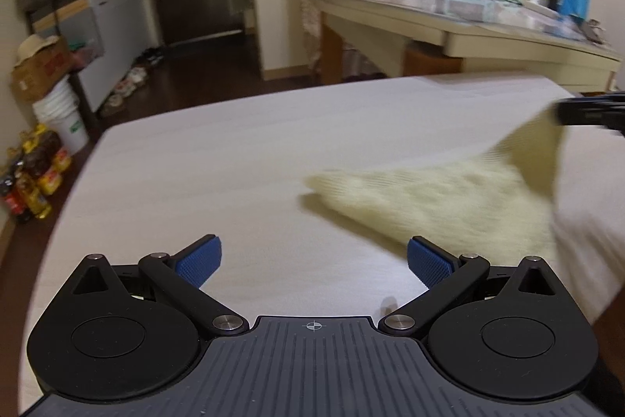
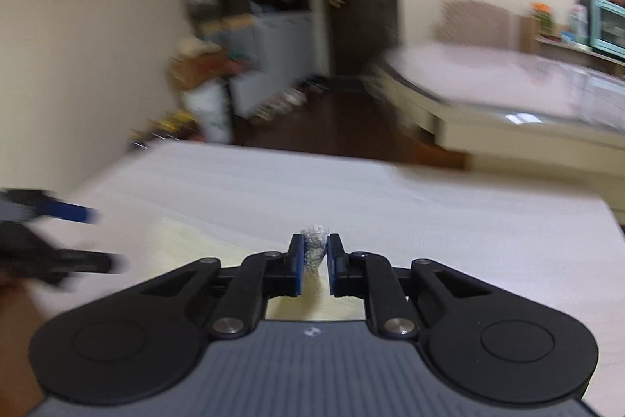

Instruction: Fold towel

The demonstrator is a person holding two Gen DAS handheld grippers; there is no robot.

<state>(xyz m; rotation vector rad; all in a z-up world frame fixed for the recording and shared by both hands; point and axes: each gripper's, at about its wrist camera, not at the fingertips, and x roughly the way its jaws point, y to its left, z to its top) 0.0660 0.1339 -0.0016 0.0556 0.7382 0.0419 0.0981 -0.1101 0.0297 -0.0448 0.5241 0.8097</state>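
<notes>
- Left gripper point(image 1: 314, 262): blue pads spread wide, nothing between them, above the white table point(image 1: 234, 163).
- Right gripper point(image 2: 315, 262): fingers clamped on a bunched corner of the pale yellow towel point(image 1: 449, 198).
- Towel: corner lifted, remainder lying on the table.

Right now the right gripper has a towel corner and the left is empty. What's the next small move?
Probably bring the open left gripper to the towel's near edge and pinch it. The right gripper holds one corner up; the rest lies rumpled on the table.

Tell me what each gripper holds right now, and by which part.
Right gripper pinches the towel by a corner, lifting it. Left gripper is open, holding nothing.
</notes>
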